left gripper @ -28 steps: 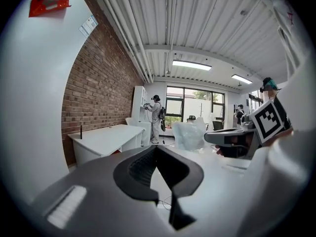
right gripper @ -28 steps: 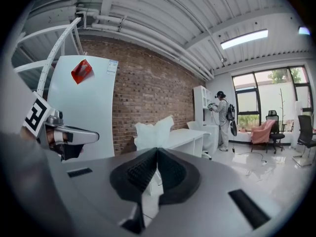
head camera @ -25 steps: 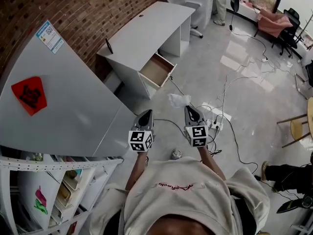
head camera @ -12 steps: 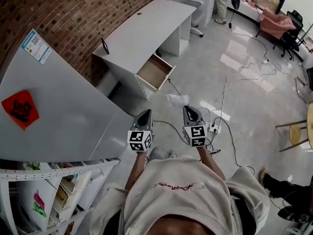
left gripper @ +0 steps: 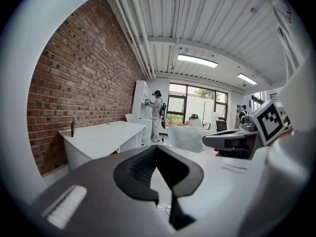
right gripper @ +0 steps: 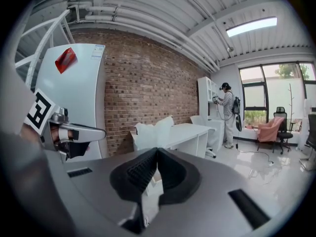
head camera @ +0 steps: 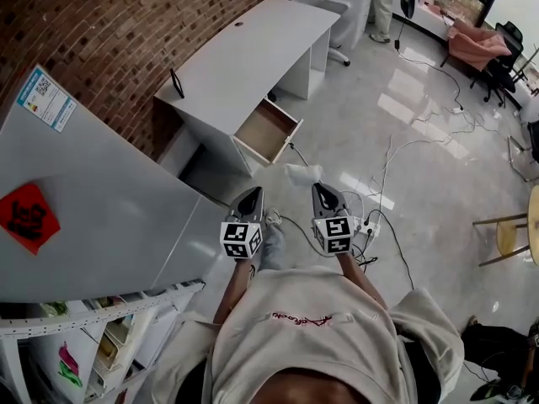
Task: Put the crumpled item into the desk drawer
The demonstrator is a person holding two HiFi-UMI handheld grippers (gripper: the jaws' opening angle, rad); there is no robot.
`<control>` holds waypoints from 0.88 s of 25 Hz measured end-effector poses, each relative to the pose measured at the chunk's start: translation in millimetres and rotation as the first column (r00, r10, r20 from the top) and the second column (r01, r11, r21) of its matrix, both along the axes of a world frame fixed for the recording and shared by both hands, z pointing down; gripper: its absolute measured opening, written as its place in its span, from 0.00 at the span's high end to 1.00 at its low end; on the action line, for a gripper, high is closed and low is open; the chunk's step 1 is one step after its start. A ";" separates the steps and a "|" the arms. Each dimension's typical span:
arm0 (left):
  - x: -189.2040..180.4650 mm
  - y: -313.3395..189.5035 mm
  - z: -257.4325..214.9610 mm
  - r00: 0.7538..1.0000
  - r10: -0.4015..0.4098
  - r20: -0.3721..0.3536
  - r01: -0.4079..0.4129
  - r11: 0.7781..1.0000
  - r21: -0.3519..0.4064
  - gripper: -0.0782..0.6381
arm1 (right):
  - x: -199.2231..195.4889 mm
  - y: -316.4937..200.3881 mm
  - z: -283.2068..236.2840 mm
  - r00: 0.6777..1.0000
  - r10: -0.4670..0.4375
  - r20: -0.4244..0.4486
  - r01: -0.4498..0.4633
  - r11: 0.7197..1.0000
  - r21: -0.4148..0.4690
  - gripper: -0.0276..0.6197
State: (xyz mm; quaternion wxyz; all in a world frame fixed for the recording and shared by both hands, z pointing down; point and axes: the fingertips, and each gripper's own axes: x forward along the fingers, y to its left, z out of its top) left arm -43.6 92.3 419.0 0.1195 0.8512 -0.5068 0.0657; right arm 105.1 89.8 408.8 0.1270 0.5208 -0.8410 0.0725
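In the head view a crumpled pale plastic item (head camera: pixel 299 173) sticks out past the tip of my right gripper (head camera: pixel 318 188), which is shut on it. The same crumpled item (right gripper: pixel 154 131) rises just beyond the closed jaws in the right gripper view, and the left gripper view shows it (left gripper: pixel 186 137) to the right. My left gripper (head camera: pixel 250 194) is held level beside the right one, shut with nothing in it. Ahead on the floor stands a white desk (head camera: pixel 244 57) with its drawer (head camera: pixel 268 130) pulled open, its inside bare as far as I can see.
A tall grey fridge (head camera: pixel 101 200) with a red sticker stands at my left, a white wire rack (head camera: pixel 101 326) below it. Cables and a power strip (head camera: pixel 370 221) lie on the floor to the right. A person (right gripper: pixel 228 113) stands at the far window.
The view has advanced toward the desk: the fridge has slid back and left, and the open drawer is nearer. Both grippers keep their pose, the right still holding the crumpled item.
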 end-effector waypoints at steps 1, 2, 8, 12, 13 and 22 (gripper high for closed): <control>-2.1 -9.9 0.7 1.000 0.003 -0.001 -0.003 1.000 0.002 0.88 | -3.7 -9.5 0.4 1.000 -0.001 -0.001 0.001 1.000 0.002 0.94; -5.0 -20.9 1.5 1.000 0.005 -0.003 -0.005 1.000 0.004 0.88 | -7.7 -20.2 0.7 1.000 -0.002 -0.003 0.002 1.000 0.004 0.94; -29.7 -89.3 2.0 1.000 0.000 -0.009 0.000 1.000 0.009 0.88 | -33.6 -88.5 -1.4 1.000 -0.017 -0.017 0.017 1.000 0.012 0.94; -54.1 -136.5 -0.8 1.000 -0.011 -0.014 0.011 1.000 0.009 0.88 | -56.9 -134.6 -6.3 0.999 -0.028 -0.025 0.028 1.000 0.010 0.94; -60.5 -148.4 -2.0 1.000 -0.014 -0.018 0.014 1.000 0.010 0.88 | -63.3 -145.8 -7.5 0.999 -0.032 -0.030 0.032 0.999 0.010 0.94; -87.2 -252.0 -18.8 1.000 0.008 -0.030 -0.007 0.999 0.039 0.88 | -93.6 -249.9 -26.4 0.999 -0.016 -0.039 0.017 0.999 0.041 0.94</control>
